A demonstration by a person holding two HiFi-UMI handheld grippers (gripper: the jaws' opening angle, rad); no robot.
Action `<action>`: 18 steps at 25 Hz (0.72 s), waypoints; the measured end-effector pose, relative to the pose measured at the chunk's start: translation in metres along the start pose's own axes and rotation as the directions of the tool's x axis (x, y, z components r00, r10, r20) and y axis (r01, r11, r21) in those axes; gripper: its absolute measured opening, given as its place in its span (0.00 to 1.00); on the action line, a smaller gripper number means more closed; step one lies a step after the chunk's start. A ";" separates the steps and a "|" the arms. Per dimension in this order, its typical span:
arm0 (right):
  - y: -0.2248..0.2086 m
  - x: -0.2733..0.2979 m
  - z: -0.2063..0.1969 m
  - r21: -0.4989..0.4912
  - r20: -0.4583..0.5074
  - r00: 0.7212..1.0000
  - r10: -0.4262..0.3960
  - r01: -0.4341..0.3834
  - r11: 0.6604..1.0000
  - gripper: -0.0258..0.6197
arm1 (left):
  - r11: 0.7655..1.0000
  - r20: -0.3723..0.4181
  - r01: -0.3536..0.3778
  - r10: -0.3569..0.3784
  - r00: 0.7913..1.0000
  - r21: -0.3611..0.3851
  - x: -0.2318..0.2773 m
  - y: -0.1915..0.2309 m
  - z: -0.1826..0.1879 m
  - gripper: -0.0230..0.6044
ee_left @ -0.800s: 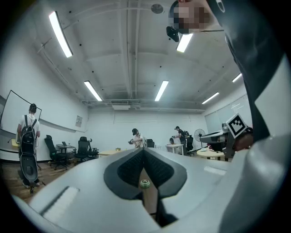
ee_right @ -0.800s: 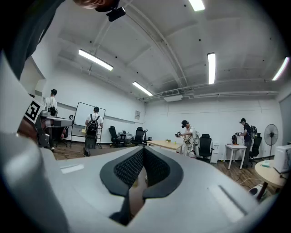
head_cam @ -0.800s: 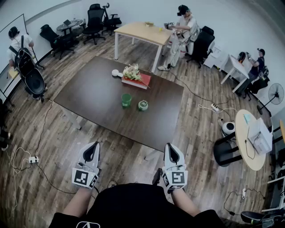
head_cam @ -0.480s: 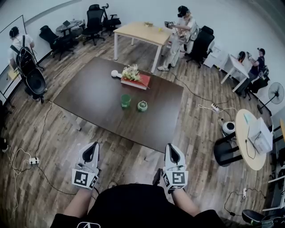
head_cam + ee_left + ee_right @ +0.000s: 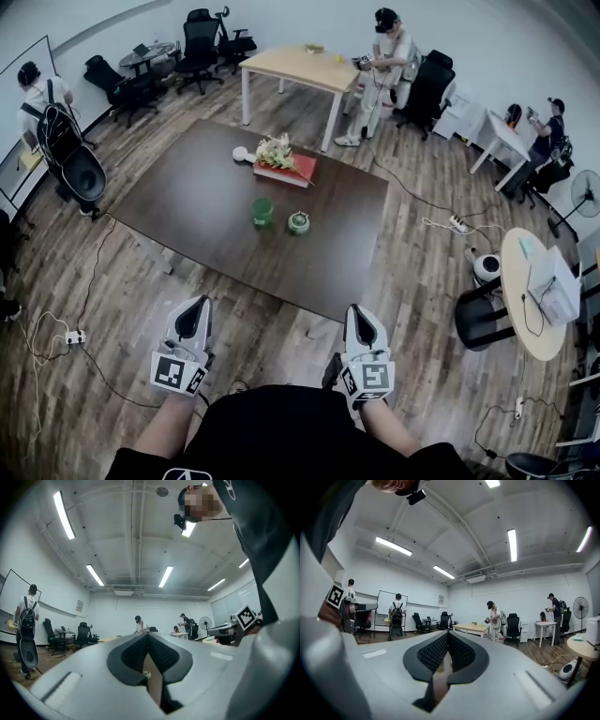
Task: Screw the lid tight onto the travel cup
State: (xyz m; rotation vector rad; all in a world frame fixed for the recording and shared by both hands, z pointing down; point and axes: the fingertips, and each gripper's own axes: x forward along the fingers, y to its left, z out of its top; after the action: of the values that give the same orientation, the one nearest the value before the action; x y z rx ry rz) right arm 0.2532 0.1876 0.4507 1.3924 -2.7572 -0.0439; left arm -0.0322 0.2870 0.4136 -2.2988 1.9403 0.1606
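Note:
A green travel cup (image 5: 262, 211) stands upright near the middle of the dark brown table (image 5: 197, 202). Its round lid (image 5: 299, 222) lies just to the cup's right, apart from it. Both sit far ahead of my grippers. My left gripper (image 5: 196, 304) and right gripper (image 5: 355, 309) hover side by side over the wood floor, short of the table's near edge. In the left gripper view the left gripper (image 5: 148, 636) has its jaws pressed together with nothing between them. The right gripper (image 5: 449, 636) looks the same in the right gripper view.
A red book with flowers (image 5: 286, 165) and a small white object (image 5: 242, 154) lie at the table's far side. Cables and a power strip (image 5: 71, 336) cross the floor at left. A round table (image 5: 530, 291) and stool (image 5: 476, 322) stand right. Several people and office chairs line the room.
Both grippers have kept their place and stay shut. The head view has shifted slightly, and the person at the far light table has turned and stepped a little.

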 end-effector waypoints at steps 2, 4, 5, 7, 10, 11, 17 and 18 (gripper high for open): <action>-0.004 0.003 -0.001 0.000 0.007 1.000 0.023 -0.023 1.000 0.05 | 1.000 -0.004 -0.002 0.002 1.000 -0.003 0.007 -0.005 -0.001 0.04; -0.010 0.008 -0.001 -0.004 0.017 0.999 0.051 -0.051 0.999 0.05 | 1.000 -0.018 -0.012 0.012 1.000 0.016 0.014 -0.011 -0.005 0.04; -0.013 0.013 -0.002 -0.005 0.022 0.998 0.065 -0.065 0.998 0.05 | 0.999 -0.024 -0.021 0.021 0.999 0.027 0.018 -0.013 -0.007 0.04; -0.021 0.023 -0.005 -0.006 0.029 0.996 0.084 -0.083 0.996 0.05 | 0.999 -0.033 -0.038 0.039 0.999 0.037 0.026 -0.015 -0.012 0.04; -0.029 0.037 -0.010 0.000 0.027 0.995 0.093 -0.093 0.996 0.05 | 0.998 -0.051 -0.054 0.056 0.997 0.036 0.035 -0.013 -0.018 0.04; -0.030 0.043 -0.010 0.005 0.025 0.995 0.092 -0.092 0.996 0.05 | 0.998 -0.058 -0.056 0.058 0.997 0.037 0.038 -0.010 -0.020 0.04; -0.038 0.100 -0.017 0.004 -0.008 0.997 0.079 -0.079 0.997 0.05 | 0.998 -0.060 -0.046 0.049 0.997 0.036 0.084 0.029 -0.033 0.04; -0.038 0.112 -0.015 -0.003 -0.009 0.997 0.076 -0.076 0.997 0.05 | 0.999 -0.055 -0.038 0.040 0.998 0.034 0.096 0.038 -0.037 0.04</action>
State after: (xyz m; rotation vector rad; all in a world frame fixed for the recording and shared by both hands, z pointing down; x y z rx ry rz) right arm 0.2177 0.0749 0.4680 1.2826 -2.7984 -0.0398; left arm -0.0537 0.1810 0.4327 -2.2696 2.0000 0.0686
